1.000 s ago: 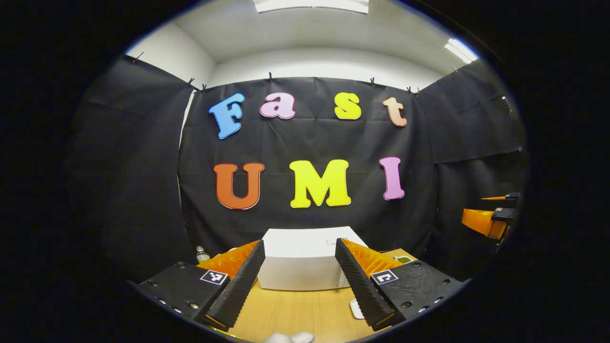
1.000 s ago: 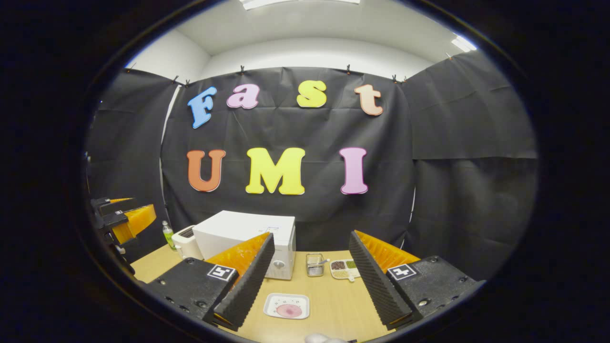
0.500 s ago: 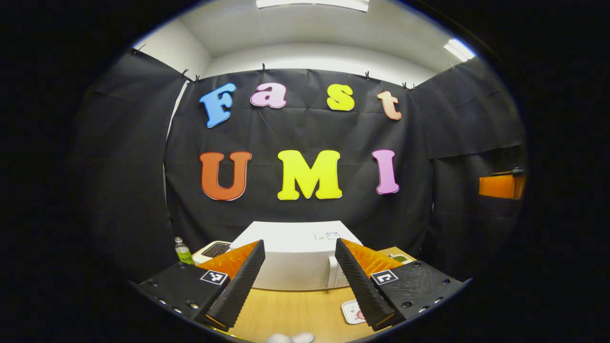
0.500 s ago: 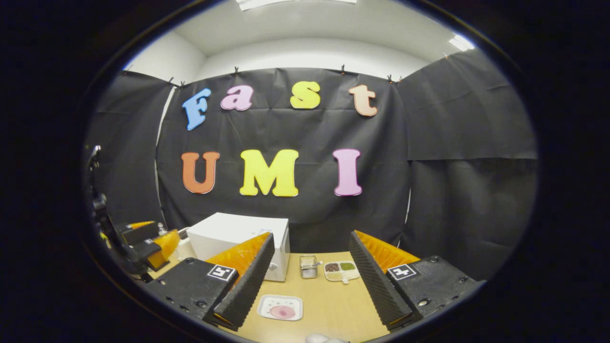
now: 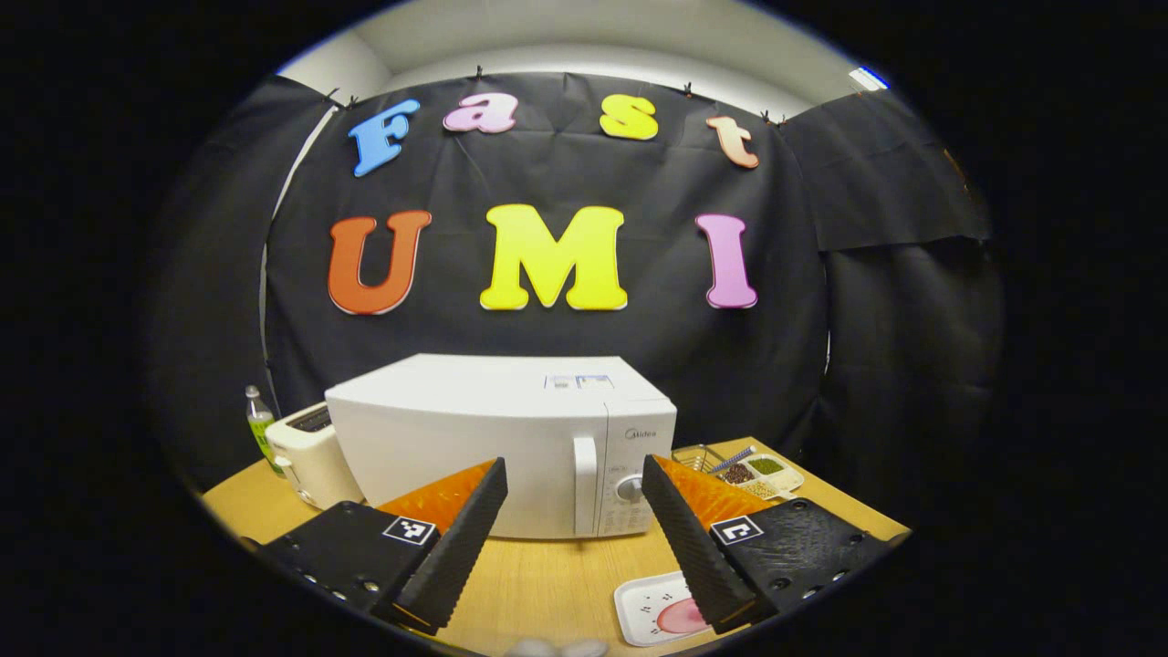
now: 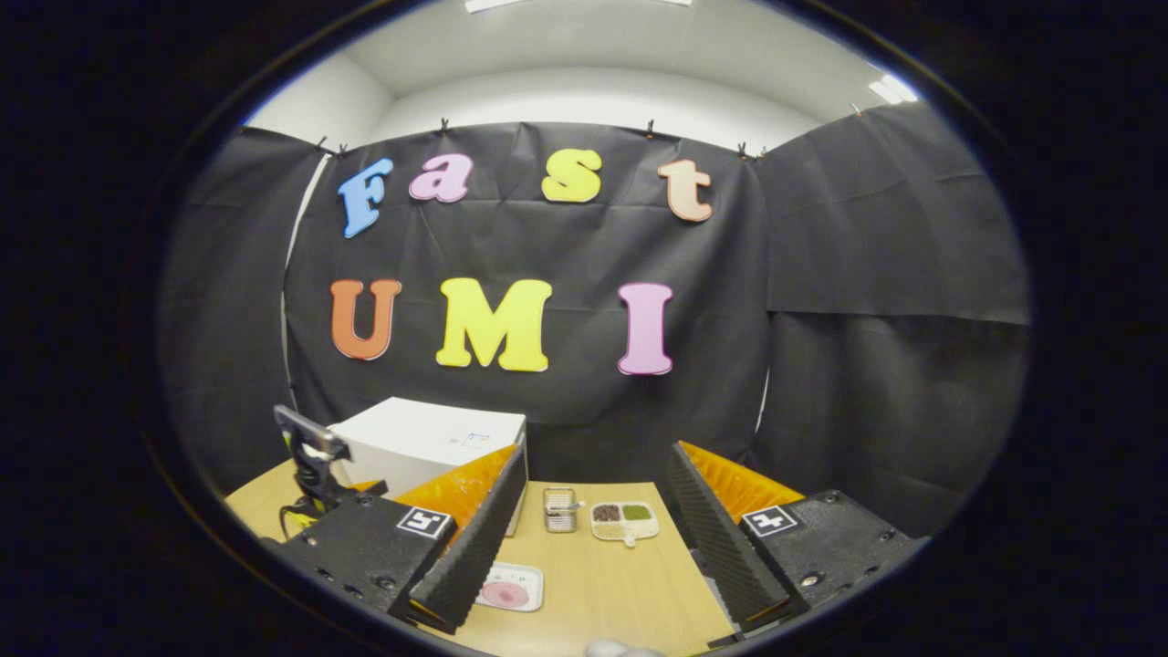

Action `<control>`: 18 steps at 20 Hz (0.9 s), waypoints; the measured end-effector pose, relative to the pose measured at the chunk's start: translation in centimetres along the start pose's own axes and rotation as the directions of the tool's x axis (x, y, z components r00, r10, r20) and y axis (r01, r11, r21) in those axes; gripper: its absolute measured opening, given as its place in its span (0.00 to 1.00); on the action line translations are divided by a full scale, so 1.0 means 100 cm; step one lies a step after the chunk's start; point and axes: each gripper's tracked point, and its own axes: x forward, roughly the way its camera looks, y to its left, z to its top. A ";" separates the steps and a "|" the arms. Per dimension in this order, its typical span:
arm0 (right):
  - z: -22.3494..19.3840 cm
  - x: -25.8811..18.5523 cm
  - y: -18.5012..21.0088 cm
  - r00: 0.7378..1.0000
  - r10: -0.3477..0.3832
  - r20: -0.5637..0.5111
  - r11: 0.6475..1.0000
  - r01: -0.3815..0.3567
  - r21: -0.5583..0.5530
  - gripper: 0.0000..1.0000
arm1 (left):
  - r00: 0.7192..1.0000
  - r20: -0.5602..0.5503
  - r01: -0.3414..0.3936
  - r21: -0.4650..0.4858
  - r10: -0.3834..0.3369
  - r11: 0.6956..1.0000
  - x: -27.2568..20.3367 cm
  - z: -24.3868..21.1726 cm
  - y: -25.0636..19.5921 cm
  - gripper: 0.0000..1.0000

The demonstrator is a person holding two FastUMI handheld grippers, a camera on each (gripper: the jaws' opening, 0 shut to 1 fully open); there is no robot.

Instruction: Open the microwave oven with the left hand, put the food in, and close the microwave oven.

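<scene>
The left hand-held gripper (image 5: pixel 570 538) has its two fingers spread wide apart, with nothing between them. It hangs just above the light brown wooden surface (image 5: pixel 538 584). Right in front of it stands the big white box-shaped microwave oven (image 5: pixel 497 438), with its door closed. The tall white door handle (image 5: pixel 584 484) and a round knob (image 5: pixel 629 488) sit between the two fingers in the left gripper view. Near the right finger lies a small white square plate with a pink round piece of food (image 5: pixel 662 613) on it. A white toaster (image 5: pixel 310 452) stands touching or just beside the oven's left side, and a small clear bottle (image 5: pixel 258 415) stands behind the toaster. To the right of the oven are a little wire basket (image 5: pixel 698 456) and a white tray with small heaps of beans (image 5: pixel 762 470). The right hand-held gripper (image 6: pixel 593 547) is wide apart too and holds nothing. In the right gripper view the plate with food (image 6: pixel 508 589) lies by the left finger.
</scene>
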 end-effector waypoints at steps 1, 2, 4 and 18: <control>-0.001 0.001 -0.003 1.000 -0.005 -0.006 1.000 0.005 -0.005 1.00 | 1.000 -0.011 -0.007 0.004 0.007 1.000 0.014 -0.009 -0.001 0.94; -0.004 0.002 -0.006 1.000 -0.009 -0.013 1.000 0.008 -0.007 0.92 | 1.000 -0.014 -0.015 0.013 0.015 1.000 0.028 -0.014 -0.001 0.94; -0.011 0.006 -0.011 0.999 -0.015 -0.036 1.000 0.015 -0.007 0.92 | 0.999 -0.031 -0.026 0.024 0.027 0.999 0.056 -0.031 -0.001 0.94; -0.032 0.021 -0.024 0.995 -0.047 -0.091 0.998 0.044 -0.036 0.92 | 0.994 -0.096 -0.045 0.023 0.047 0.999 0.110 -0.064 -0.002 0.34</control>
